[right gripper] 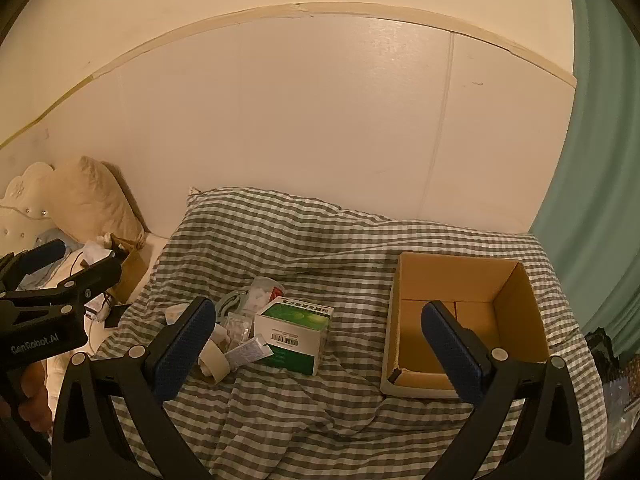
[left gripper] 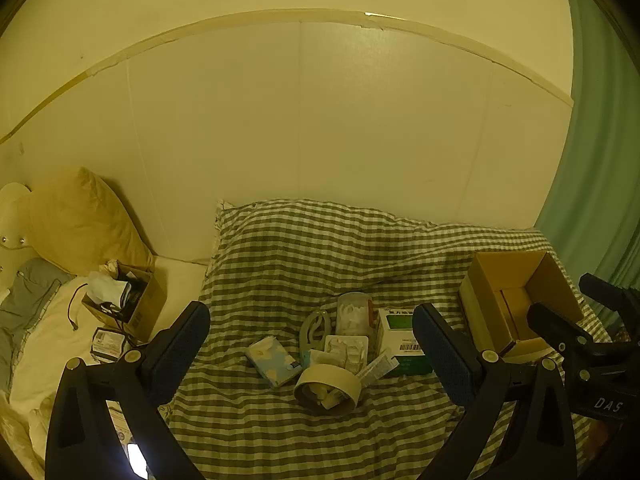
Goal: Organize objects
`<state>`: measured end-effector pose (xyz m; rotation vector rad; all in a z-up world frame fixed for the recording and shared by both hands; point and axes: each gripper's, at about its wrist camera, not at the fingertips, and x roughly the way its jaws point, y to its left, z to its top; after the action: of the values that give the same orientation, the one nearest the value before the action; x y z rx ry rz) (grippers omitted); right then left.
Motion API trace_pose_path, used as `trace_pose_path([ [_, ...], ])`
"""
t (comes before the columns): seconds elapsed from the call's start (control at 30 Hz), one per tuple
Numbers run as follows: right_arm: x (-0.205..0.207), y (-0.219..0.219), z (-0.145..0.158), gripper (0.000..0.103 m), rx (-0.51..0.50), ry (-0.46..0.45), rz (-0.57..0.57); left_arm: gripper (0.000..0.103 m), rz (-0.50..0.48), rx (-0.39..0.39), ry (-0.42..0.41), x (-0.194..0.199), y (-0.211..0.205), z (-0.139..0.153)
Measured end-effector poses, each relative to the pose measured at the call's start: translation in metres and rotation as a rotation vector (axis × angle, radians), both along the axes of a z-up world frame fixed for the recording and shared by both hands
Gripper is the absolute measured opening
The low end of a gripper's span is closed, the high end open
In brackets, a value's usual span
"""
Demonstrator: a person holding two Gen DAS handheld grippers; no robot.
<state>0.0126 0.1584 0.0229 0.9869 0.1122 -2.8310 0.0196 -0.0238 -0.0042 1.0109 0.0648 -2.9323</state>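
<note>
A pile of small items lies on the checked bedspread [left gripper: 280,432]: a roll of tape [left gripper: 328,388], a blue tissue pack [left gripper: 274,360], a clear jar [left gripper: 354,314], a white tray [left gripper: 348,350] and a green-and-white box [left gripper: 402,340], which also shows in the right wrist view [right gripper: 294,330]. An open, empty cardboard box [right gripper: 468,312] stands to the right of the pile; it also shows in the left wrist view [left gripper: 516,304]. My left gripper [left gripper: 312,344] is open above the pile, holding nothing. My right gripper [right gripper: 318,340] is open and empty, between the green box and the cardboard box.
A second cardboard box [left gripper: 128,304] full of cables and tissue stands at the left beside a cream pillow [left gripper: 84,220]. A white wall runs behind the bed. A green curtain [right gripper: 600,200] hangs at the right.
</note>
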Motion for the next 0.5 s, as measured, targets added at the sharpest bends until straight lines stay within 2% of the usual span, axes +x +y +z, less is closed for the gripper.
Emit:
trace_pose_path([
  [0.5, 0.0007, -0.0022, -0.0024, 0.103, 0.005, -0.009, 0.015, 0.103, -0.002, -0.020, -0.006, -0.0001, 0.0019, -0.0022],
])
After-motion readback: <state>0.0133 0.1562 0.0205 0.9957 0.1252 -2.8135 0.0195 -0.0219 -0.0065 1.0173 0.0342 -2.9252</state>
